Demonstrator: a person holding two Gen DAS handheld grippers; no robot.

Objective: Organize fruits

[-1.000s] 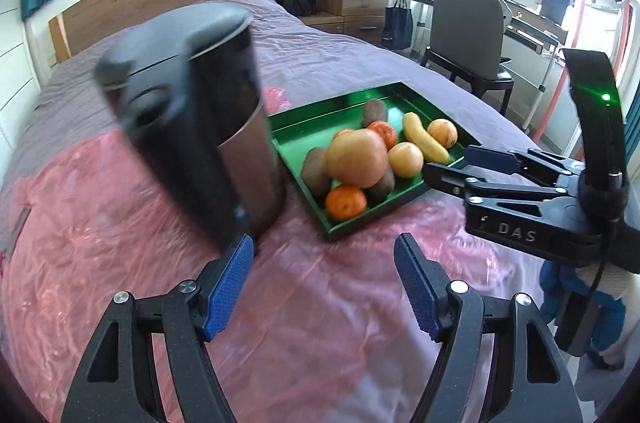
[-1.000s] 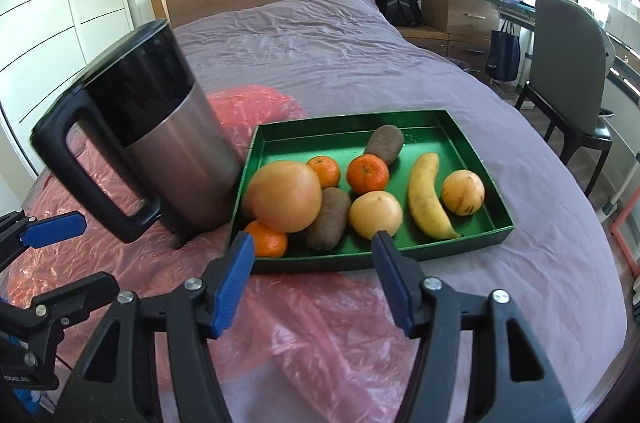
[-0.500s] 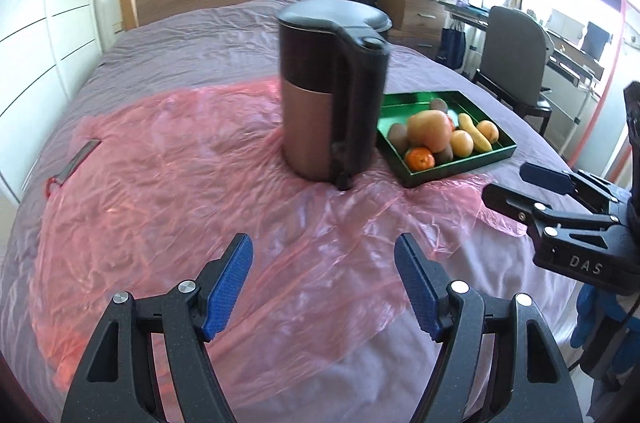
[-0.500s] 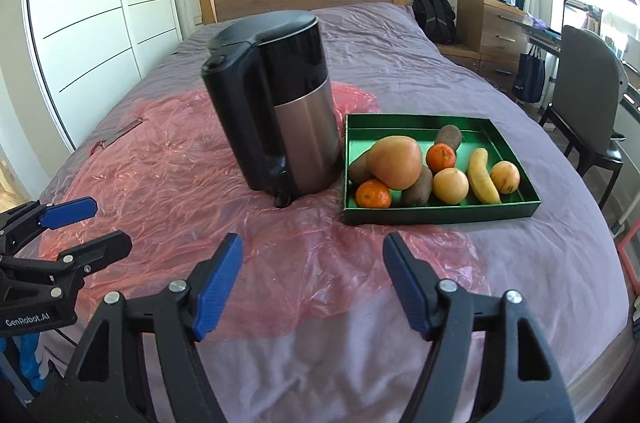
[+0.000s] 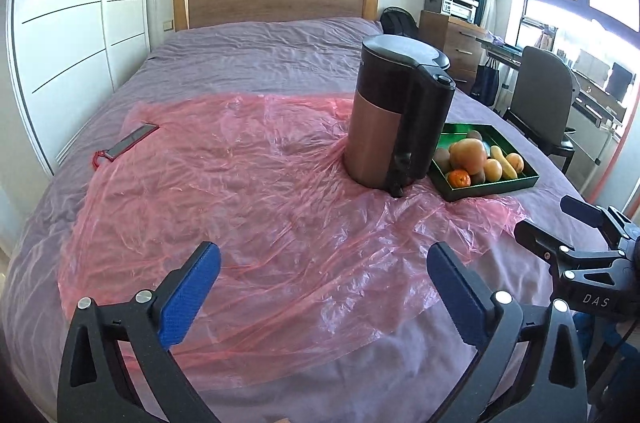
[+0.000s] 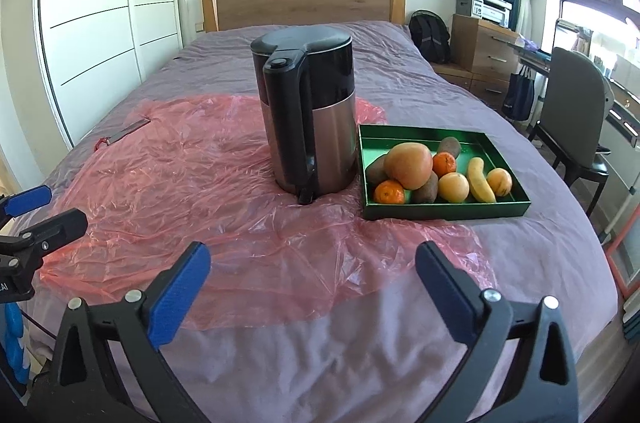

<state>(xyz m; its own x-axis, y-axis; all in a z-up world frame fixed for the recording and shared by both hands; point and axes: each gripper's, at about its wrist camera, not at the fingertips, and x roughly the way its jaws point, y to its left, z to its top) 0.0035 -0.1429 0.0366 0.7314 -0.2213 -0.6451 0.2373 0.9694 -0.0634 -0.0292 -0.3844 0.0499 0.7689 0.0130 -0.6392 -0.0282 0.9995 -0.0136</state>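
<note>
A purple-sheeted bed (image 6: 400, 363) fills both views, w/ a crinkled pink plastic sheet (image 6: 200, 191) spread over its near-left half. On the sheet, approx. centre, stands a black-and-steel electric kettle (image 6: 308, 115), upright, handle facing near. Just right of it, close to or touching its base, sits a shallow green tray (image 6: 446, 211) holding the fruit: one large orange-pink grapefruit (image 6: 409, 159) piled on the left side, a banana (image 6: 480, 179) lying near-to-far on the right, brown kiwis (image 6: 449, 146) at far and near-left, two mandarins (image 6: 389, 191), two yellow-orange round fruits. Far left on the sheet, a flat dark strip w/ a red loop (image 5: 128, 143).

Left gripper (image 5: 320, 295) and right gripper (image 6: 312, 287) both hover low at the near edge of the bed, blue pads spread wide, holding nothing; each shows in the other's view, off to the side.

Handling, est.: grapefruit looks heaviest and too broad for anything but a full-width grasp across its middle; round skins may roll or slip. Banana is soft, bruises easily, best pinched mid-length across its thin side. Kiwis and mandarins are light, small, squashable under firm pressure. Tray is stiff but shallow and could slide on the bedding.

Rel. to the tools: tray lies far and right of both, well apart; nearer the right gripper, w/ the kettle partly screening it from the left
</note>
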